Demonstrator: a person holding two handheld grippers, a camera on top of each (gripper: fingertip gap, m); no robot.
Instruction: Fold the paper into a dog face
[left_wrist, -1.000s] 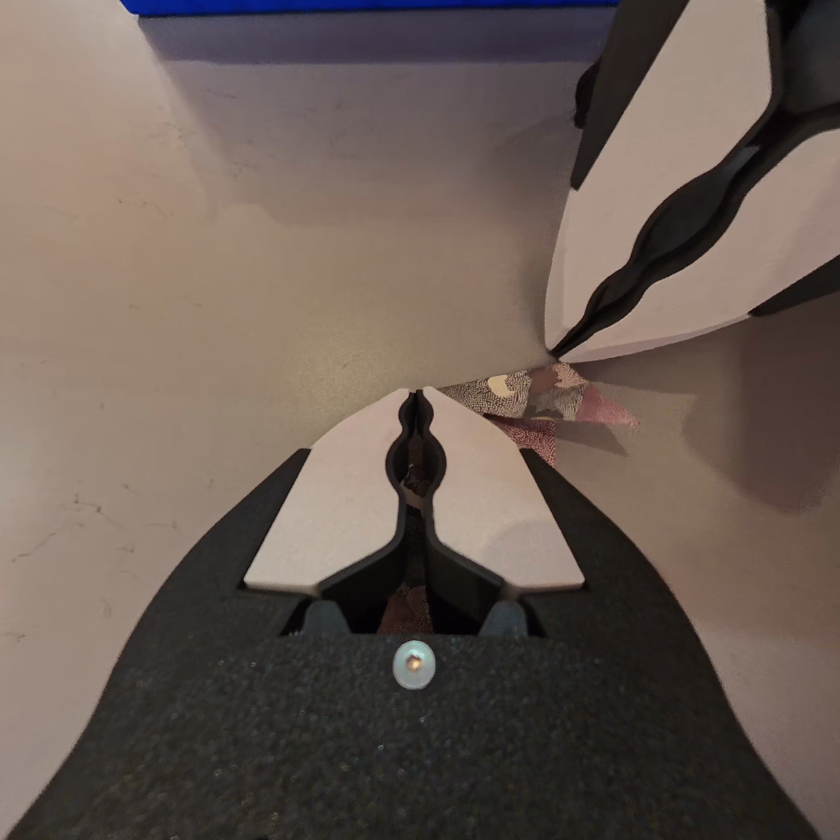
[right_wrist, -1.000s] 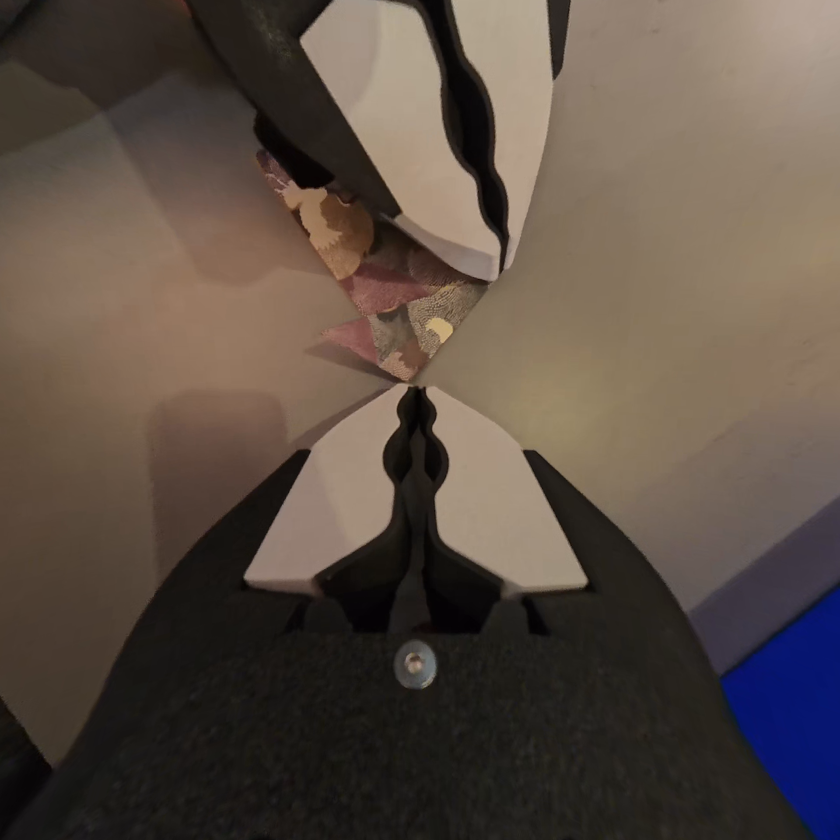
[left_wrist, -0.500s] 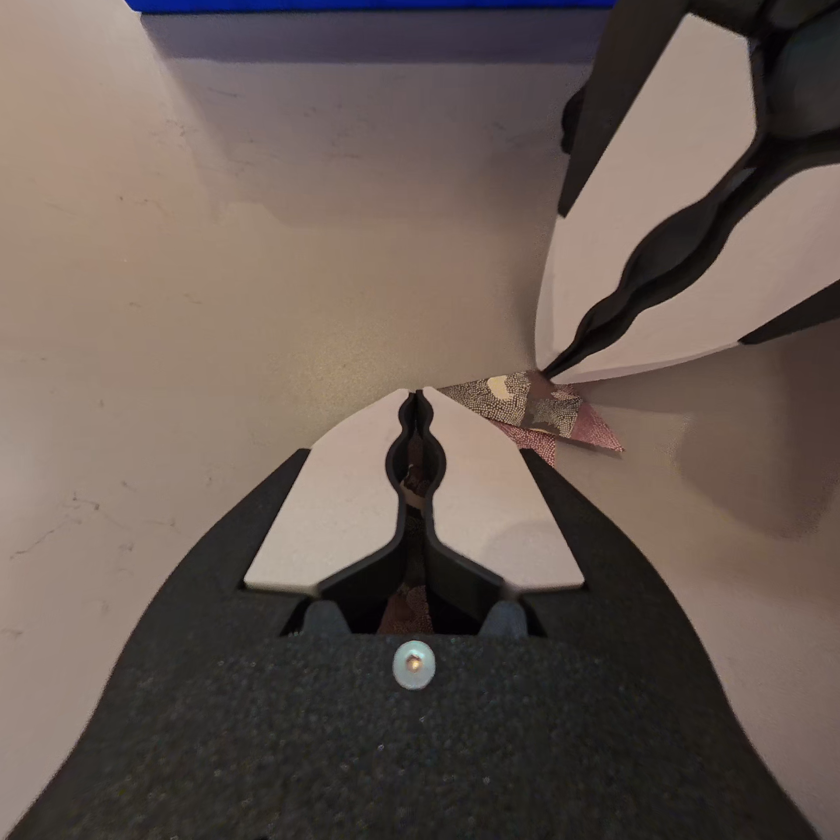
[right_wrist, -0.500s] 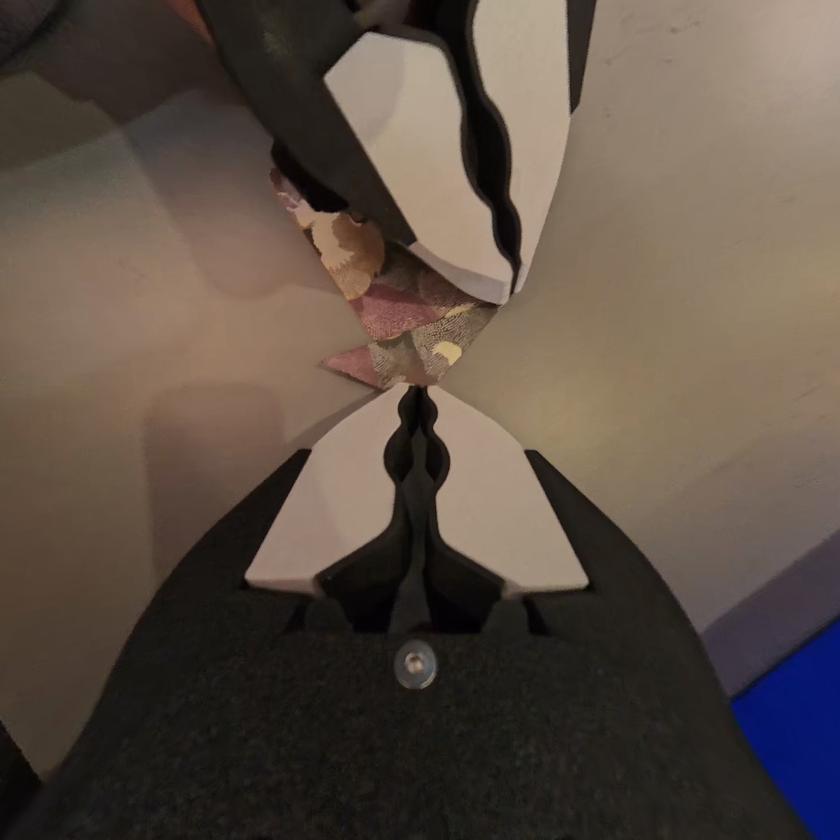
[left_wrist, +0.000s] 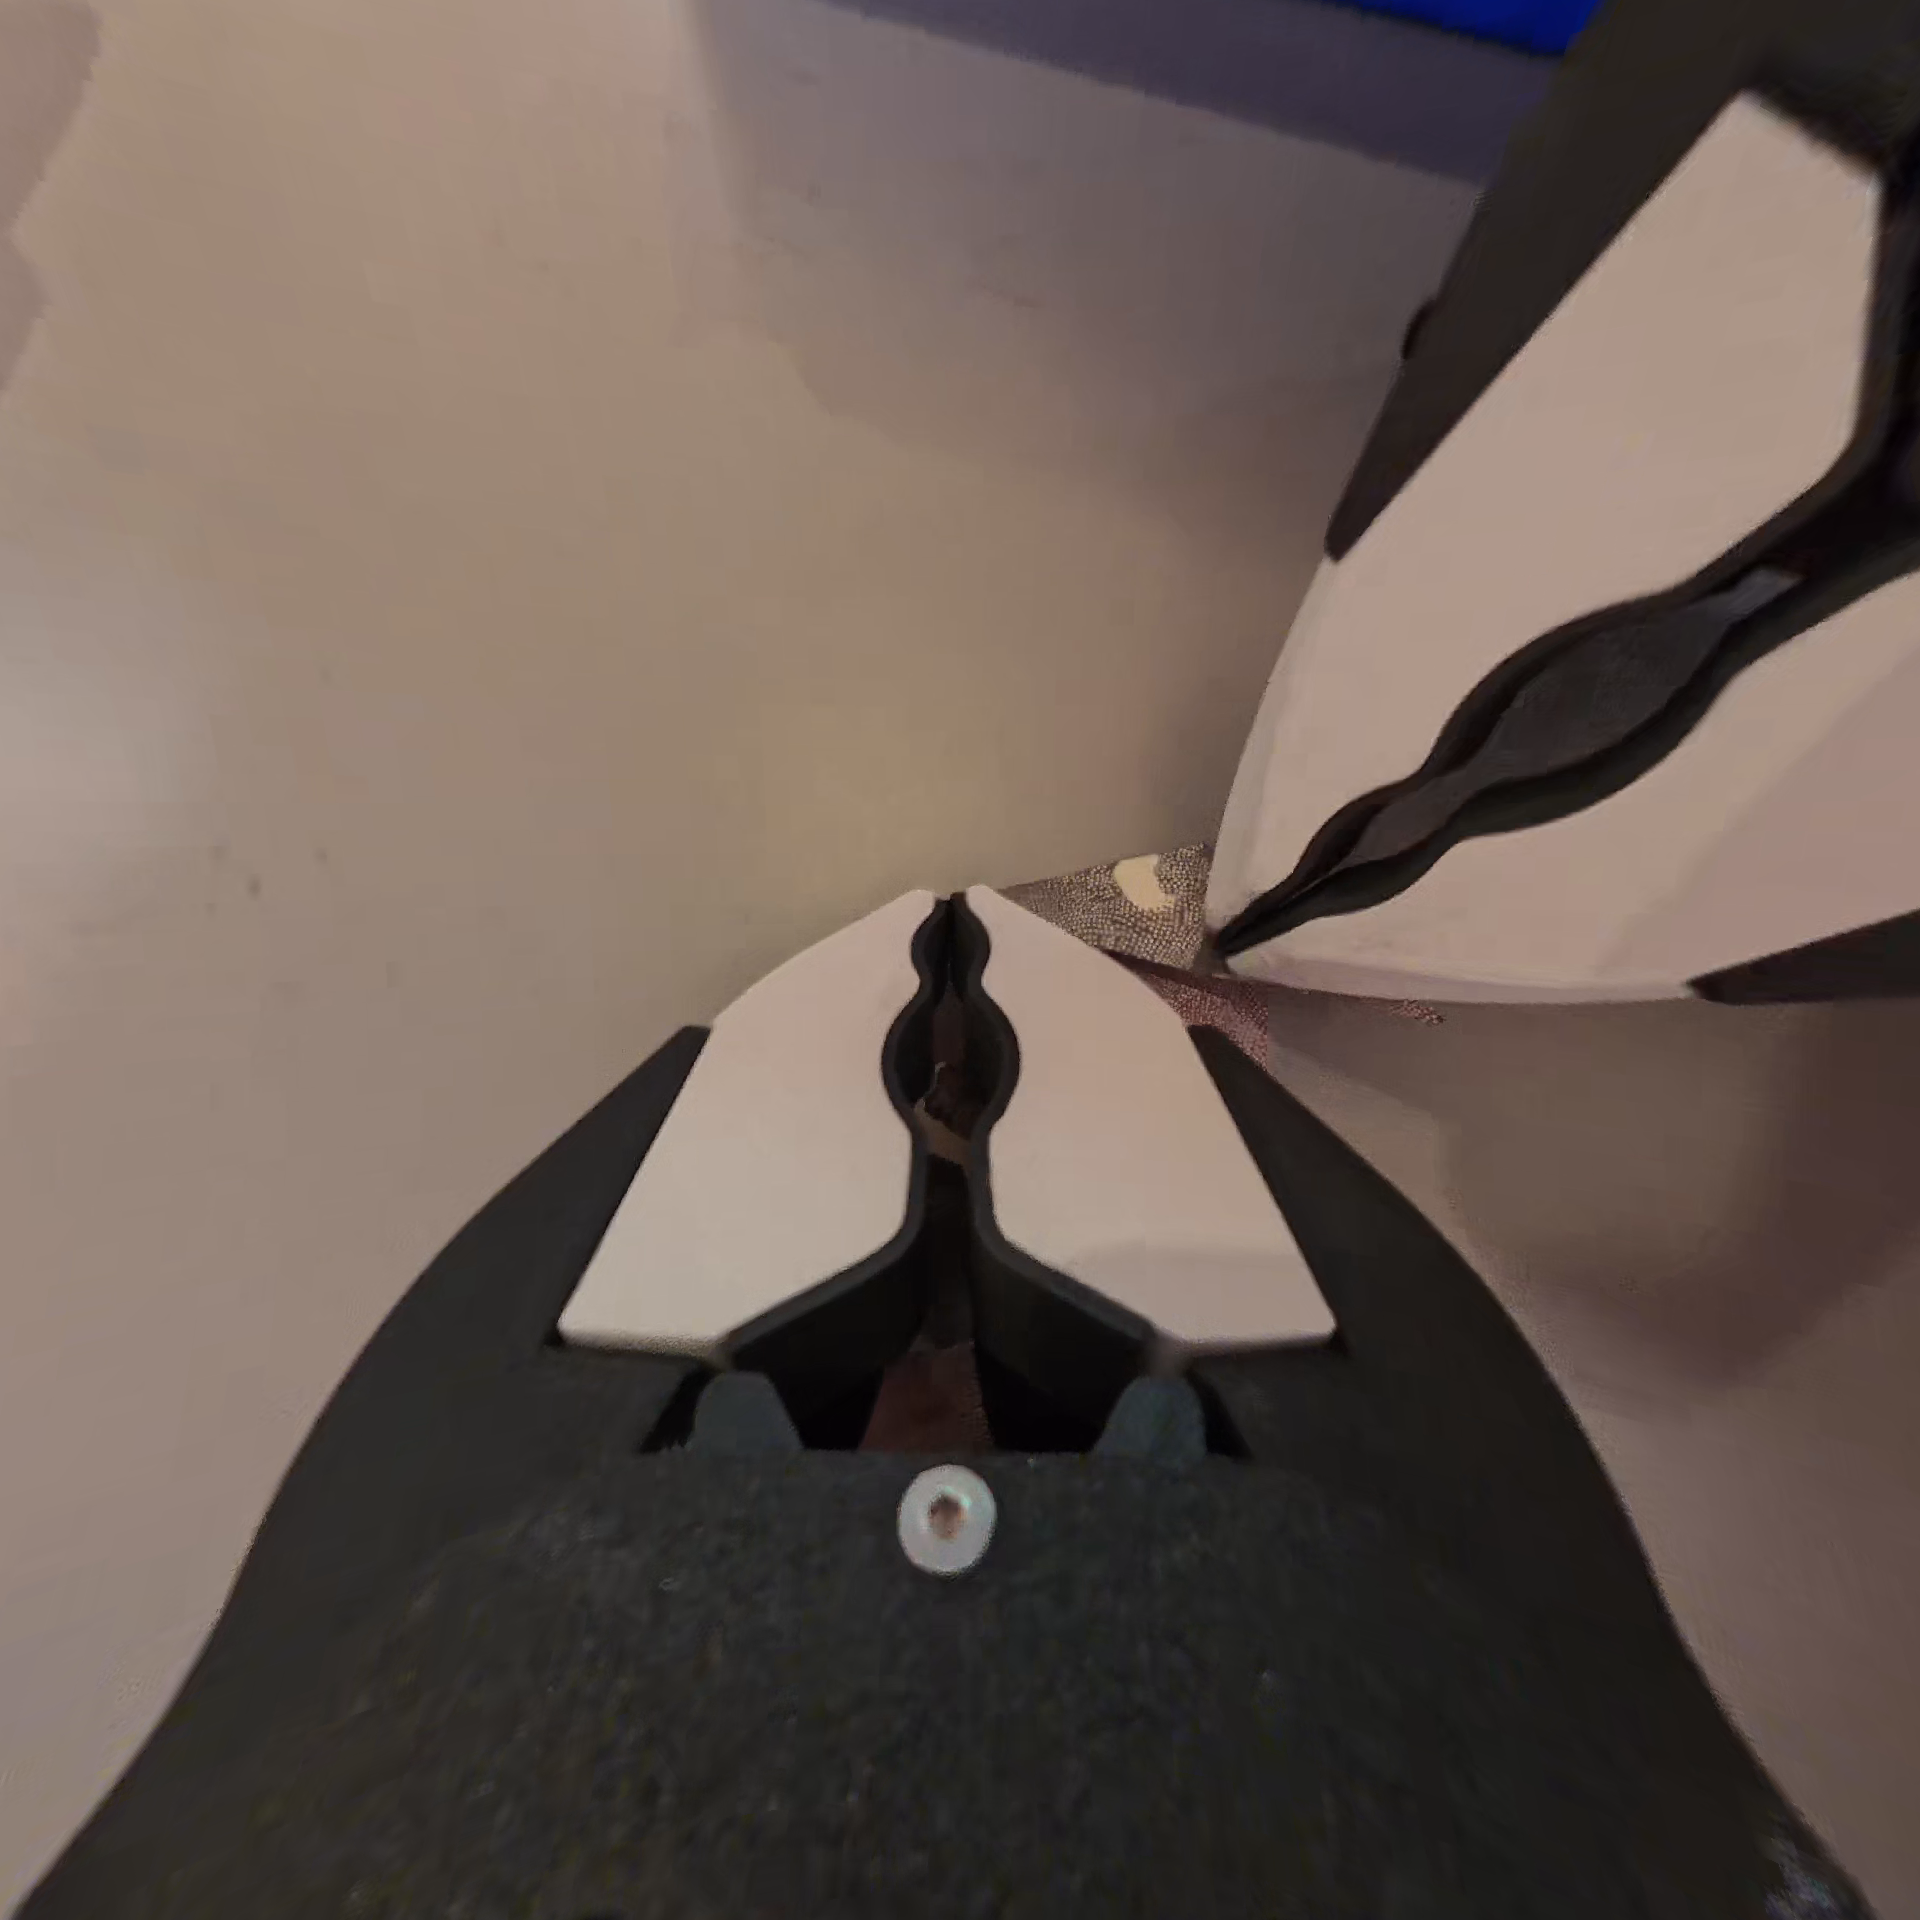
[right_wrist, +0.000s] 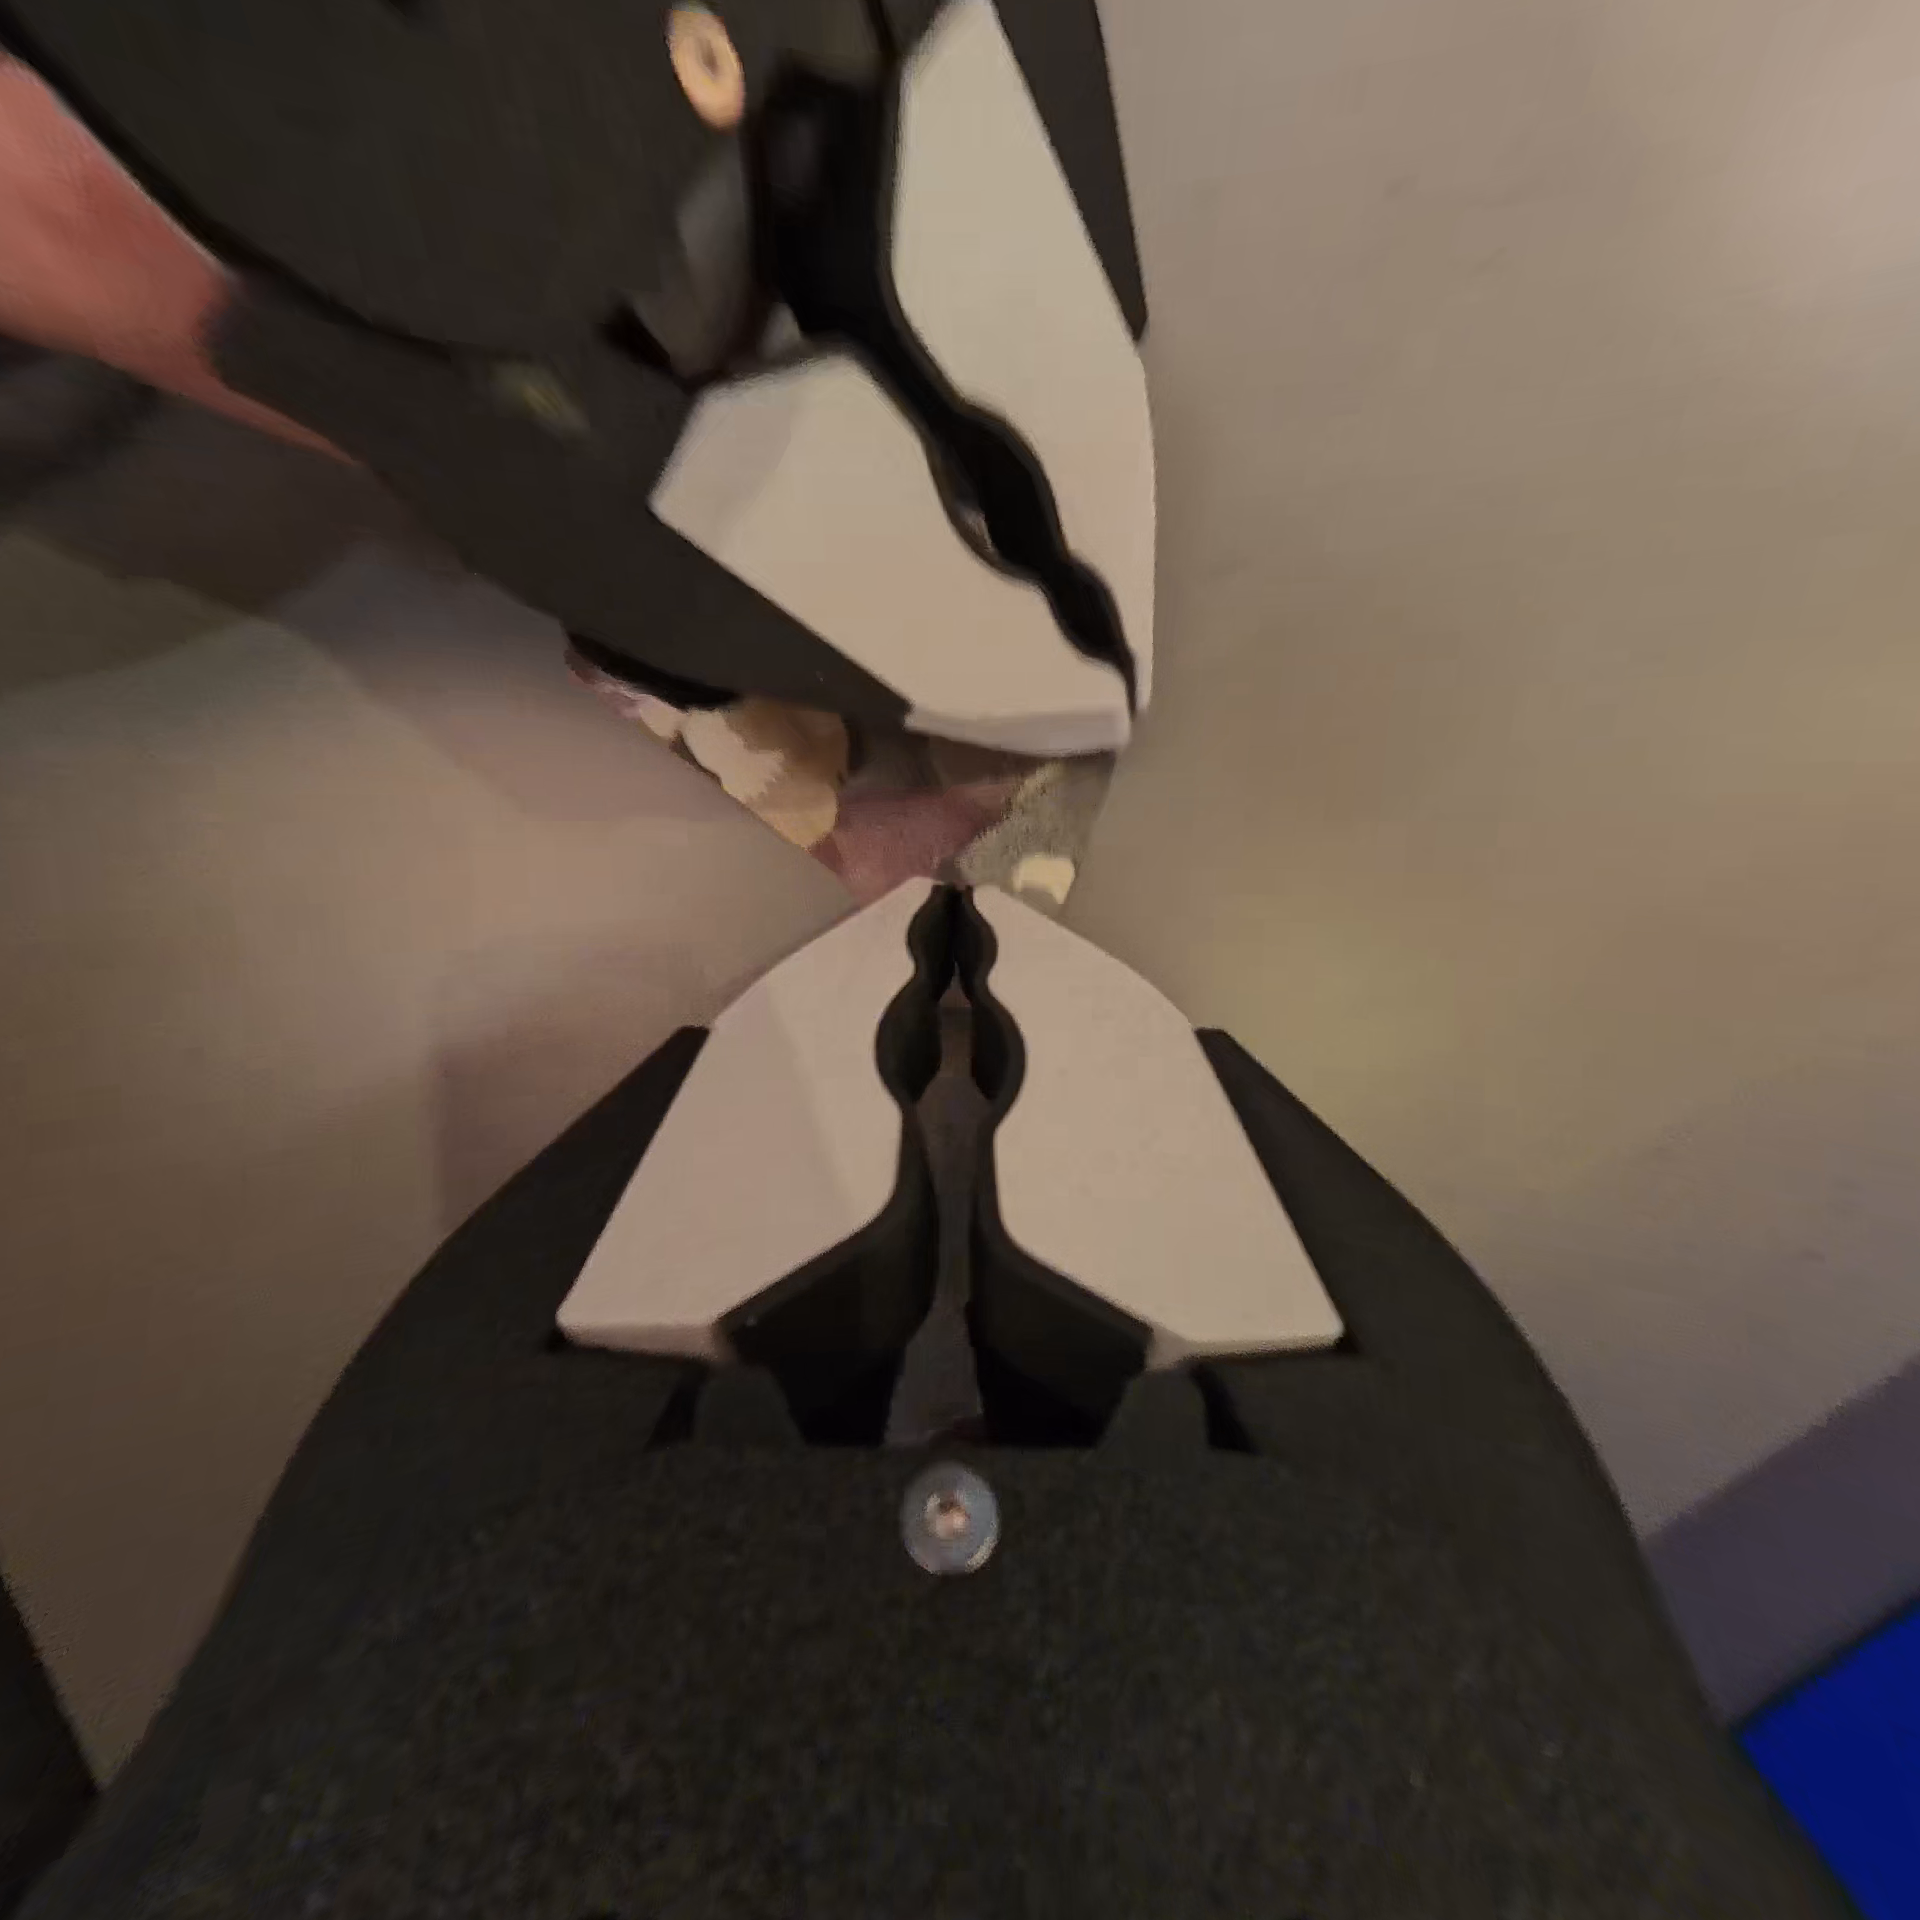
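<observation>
- Left wrist view shows your left gripper (left_wrist: 951, 902) with its white wedge-shaped fingers pressed together; patterned paper shows in the wavy black slot between them, so it pinches the paper (left_wrist: 1127, 906).
- The paper is thin, folded, and printed with grey stipple, mauve and cream patches; it sits on the table (left_wrist: 582, 582) between the two gripper tips.
- Your right gripper (left_wrist: 1224, 943) comes in from the right, its tips closed at the paper's edge.
- In the right wrist view, your right gripper (right_wrist: 951, 896) has its fingers together, with the paper (right_wrist: 904, 831) touching the tip; you cannot tell whether it is caught there.
- The left gripper (right_wrist: 1127, 694) lies over the paper's far part.
- The table is smooth, matte beige, and a blue patch (right_wrist: 1839, 1714) shows at the lower right corner.
</observation>
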